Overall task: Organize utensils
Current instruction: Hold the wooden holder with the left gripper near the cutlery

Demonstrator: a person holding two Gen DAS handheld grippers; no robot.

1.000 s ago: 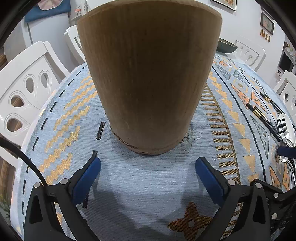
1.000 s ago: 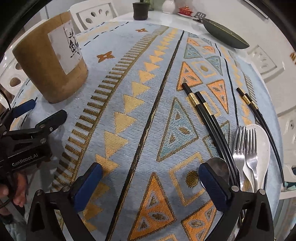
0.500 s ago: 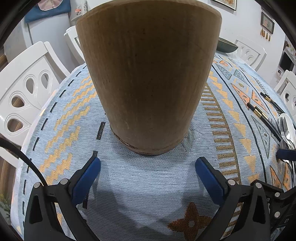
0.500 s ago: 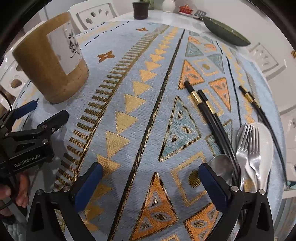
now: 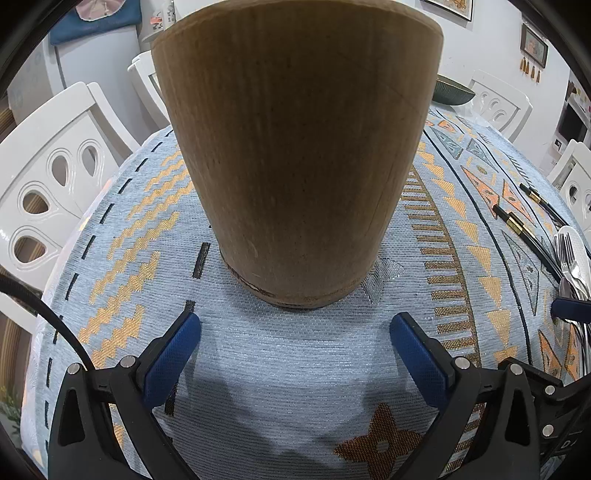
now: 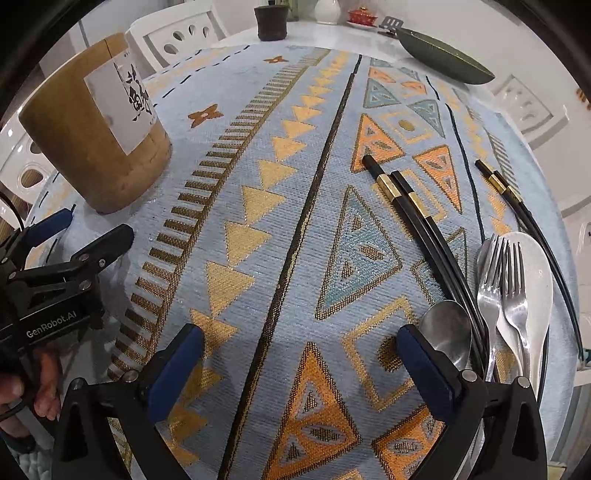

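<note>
A tall wooden utensil holder stands on the patterned tablecloth right in front of my left gripper, which is open and empty just short of its base. The holder also shows at the far left in the right wrist view, with a white label. My right gripper is open and empty above the cloth. To its right lie a steel spoon, two forks, a white spoon and black chopsticks. A second chopstick pair lies further right.
White chairs surround the round table. A dark oval dish, a dark cup and small items stand at the far edge. The left gripper body and the hand holding it show at the lower left of the right wrist view.
The right gripper has shifted a little toward the utensils, which now sit closer to its right finger. The left gripper has barely moved.
</note>
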